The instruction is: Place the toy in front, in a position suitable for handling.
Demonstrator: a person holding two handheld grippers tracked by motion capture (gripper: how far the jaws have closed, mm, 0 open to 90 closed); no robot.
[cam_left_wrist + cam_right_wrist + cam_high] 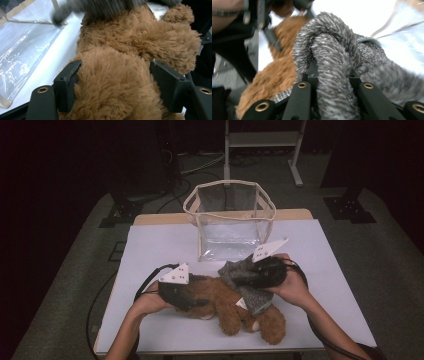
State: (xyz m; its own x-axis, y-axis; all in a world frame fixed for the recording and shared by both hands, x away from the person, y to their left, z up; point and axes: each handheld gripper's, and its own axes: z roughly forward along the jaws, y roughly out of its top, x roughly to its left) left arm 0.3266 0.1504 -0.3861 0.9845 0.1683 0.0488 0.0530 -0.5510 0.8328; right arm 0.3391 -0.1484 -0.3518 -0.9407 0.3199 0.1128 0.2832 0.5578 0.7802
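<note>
A: Bear [225, 302] lower centre, on table [150, 250]. Left gripper [113, 82] clamped on its body; right gripper [332, 82] pinching grey knit [329, 57].

B: Risk?

A: Knit snagging on fur, dragging bear along.

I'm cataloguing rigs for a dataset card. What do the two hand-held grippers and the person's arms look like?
Each hand-held gripper, left and right, is black with a pale, dotted three-cornered plate on top and a trailing black cable. The jaws are black, with brass-ringed holes. The forearms are bare, no sleeves.
</note>
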